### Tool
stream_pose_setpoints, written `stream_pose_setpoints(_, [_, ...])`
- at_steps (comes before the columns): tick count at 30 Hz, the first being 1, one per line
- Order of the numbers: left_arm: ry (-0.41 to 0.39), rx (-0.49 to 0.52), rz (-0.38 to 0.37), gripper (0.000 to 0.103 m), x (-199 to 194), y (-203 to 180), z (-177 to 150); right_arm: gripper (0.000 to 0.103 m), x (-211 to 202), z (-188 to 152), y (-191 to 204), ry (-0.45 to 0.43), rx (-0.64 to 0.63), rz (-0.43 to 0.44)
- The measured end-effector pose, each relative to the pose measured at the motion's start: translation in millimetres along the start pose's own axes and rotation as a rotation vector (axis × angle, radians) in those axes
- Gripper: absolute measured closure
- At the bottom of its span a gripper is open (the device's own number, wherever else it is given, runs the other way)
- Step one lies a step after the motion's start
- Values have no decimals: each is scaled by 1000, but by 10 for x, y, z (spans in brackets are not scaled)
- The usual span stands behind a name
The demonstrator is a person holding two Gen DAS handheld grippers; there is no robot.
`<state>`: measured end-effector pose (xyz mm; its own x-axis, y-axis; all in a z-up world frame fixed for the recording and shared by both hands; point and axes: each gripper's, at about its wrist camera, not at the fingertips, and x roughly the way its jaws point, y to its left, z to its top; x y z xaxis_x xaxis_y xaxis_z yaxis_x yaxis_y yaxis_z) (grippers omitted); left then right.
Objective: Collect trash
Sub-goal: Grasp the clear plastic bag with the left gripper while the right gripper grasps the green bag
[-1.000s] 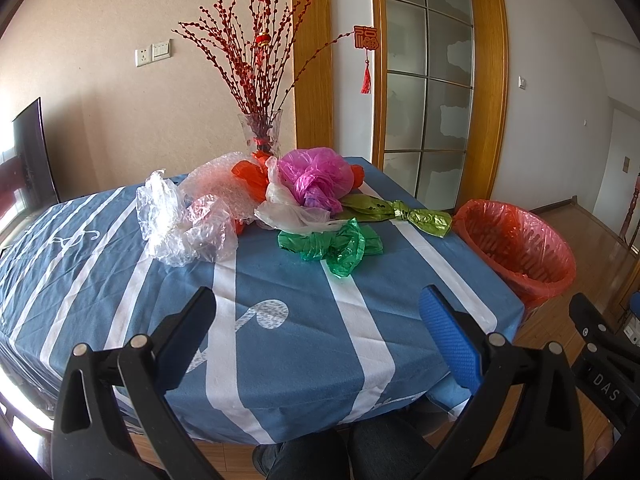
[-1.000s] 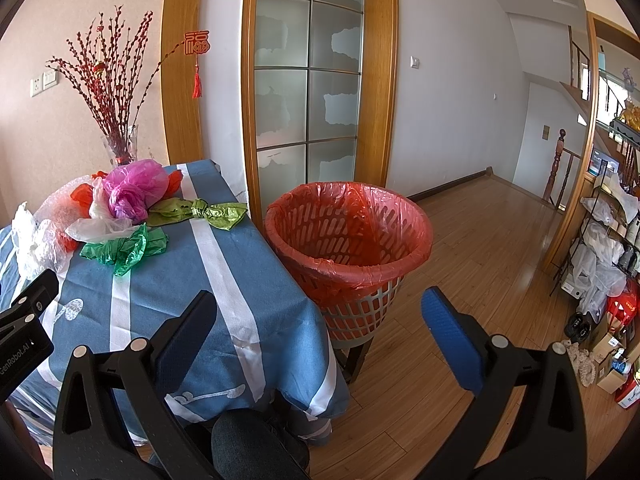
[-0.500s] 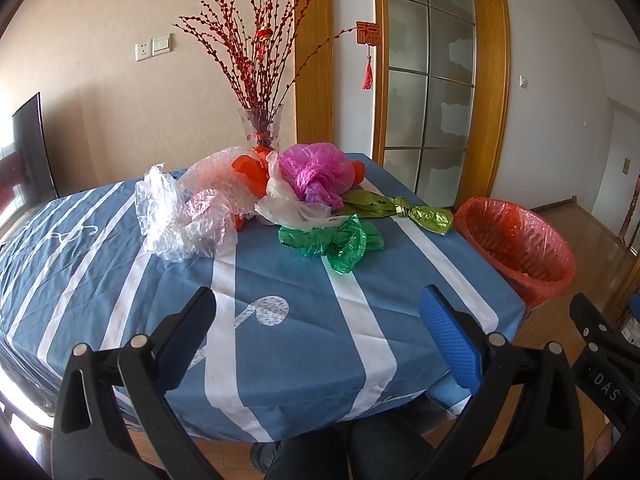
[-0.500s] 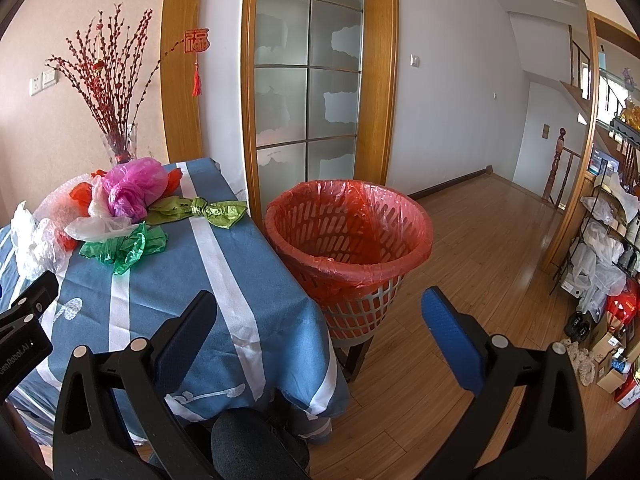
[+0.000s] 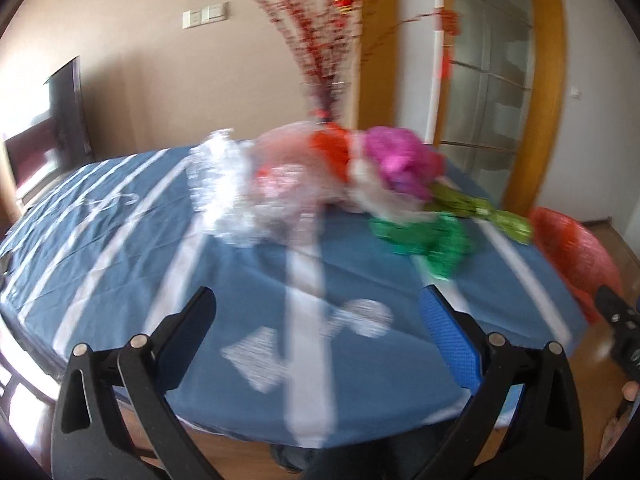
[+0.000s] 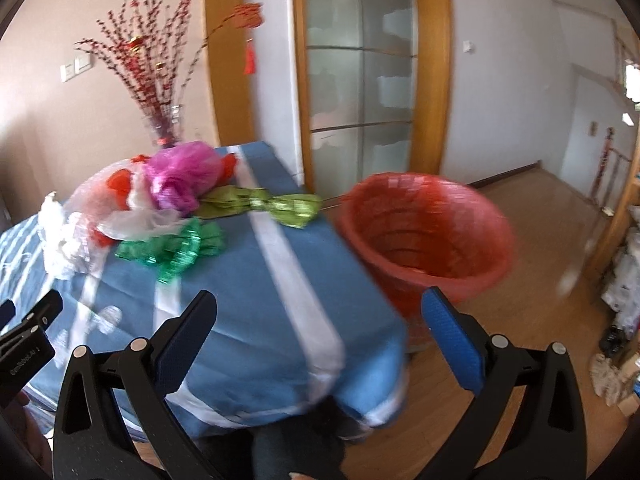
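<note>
A heap of crumpled plastic trash lies on the blue striped table (image 5: 132,264): a clear bag (image 5: 224,196), a pinkish bag (image 5: 288,168), a magenta bag (image 5: 400,160), a green foil wrapper (image 5: 432,240) and a yellow-green wrapper (image 5: 488,212). The same heap shows in the right wrist view, with the magenta bag (image 6: 184,176) and green foil wrapper (image 6: 176,248). A red-lined basket (image 6: 428,236) stands past the table's right edge. My left gripper (image 5: 316,312) is open and empty above the near table. My right gripper (image 6: 320,312) is open and empty over the table's right corner.
A glass vase of red berry branches (image 5: 324,52) stands behind the heap. A dark chair (image 5: 60,120) is at the table's left. A glass door (image 6: 360,80) and wooden floor (image 6: 540,280) lie to the right. Shelves with clutter (image 6: 620,260) line the far right.
Both grippers have swung left and moved in toward the table. The views are blurred with motion. The heap sits larger and the basket has shifted right in both views.
</note>
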<state>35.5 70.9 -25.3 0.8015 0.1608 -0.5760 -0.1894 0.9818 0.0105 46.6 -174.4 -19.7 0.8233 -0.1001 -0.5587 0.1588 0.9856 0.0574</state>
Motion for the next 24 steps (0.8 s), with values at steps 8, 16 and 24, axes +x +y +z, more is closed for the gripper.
stream_pose_setpoints(8, [25, -103, 104, 4, 447, 717, 322, 2, 607, 223, 693, 49, -138, 132])
stream_pose_setpoints(16, [71, -120, 110, 4, 996, 925, 651, 21, 1055, 362, 1200, 103, -157, 226])
stream_pose_setpoints(24, [160, -145, 55, 4, 1373, 903, 682, 29, 1437, 284, 1455, 227, -163, 271])
